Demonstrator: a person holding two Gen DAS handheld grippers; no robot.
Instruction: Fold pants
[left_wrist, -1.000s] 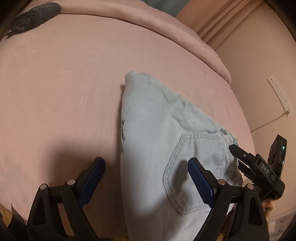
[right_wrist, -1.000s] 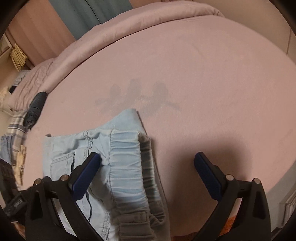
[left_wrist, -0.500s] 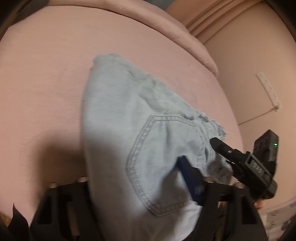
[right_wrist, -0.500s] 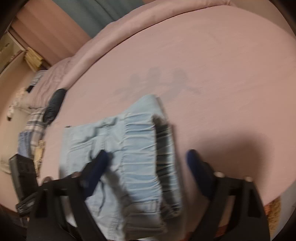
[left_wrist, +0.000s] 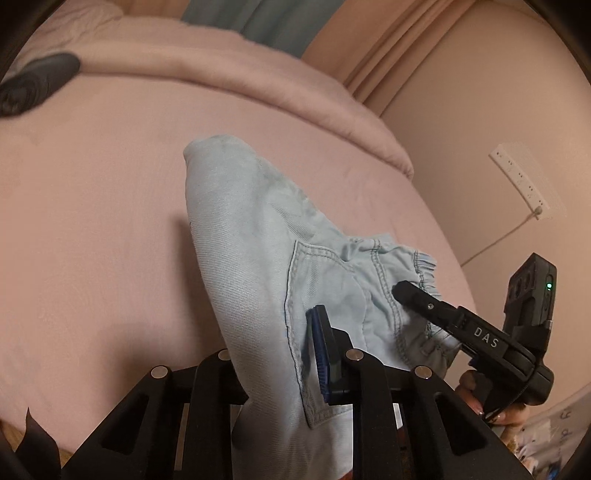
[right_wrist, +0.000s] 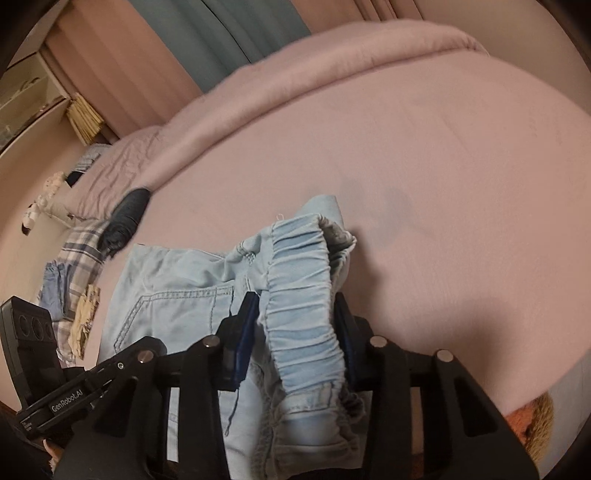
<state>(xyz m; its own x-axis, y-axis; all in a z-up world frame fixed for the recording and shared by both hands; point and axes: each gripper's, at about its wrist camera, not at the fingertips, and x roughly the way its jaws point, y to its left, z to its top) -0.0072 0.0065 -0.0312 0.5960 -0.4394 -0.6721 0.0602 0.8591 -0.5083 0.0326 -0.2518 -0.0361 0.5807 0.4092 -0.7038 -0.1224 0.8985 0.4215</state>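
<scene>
Folded light-blue denim pants (left_wrist: 255, 258) lie at the centre of a pink bedsheet (left_wrist: 92, 221). The left gripper (left_wrist: 273, 354), lower centre of its view, has just closed, pinching the pocket side. The right gripper (right_wrist: 295, 343), lower centre, has just closed, clamping the elastic waistband (right_wrist: 299, 295).

A pink-sheeted bed (left_wrist: 92, 221) fills the room, a rolled pink duvet (right_wrist: 332, 70) along its far edge. Teal curtains (right_wrist: 221, 33) hang behind; a white power strip (left_wrist: 524, 181) clings to the peach wall (left_wrist: 480, 110).
</scene>
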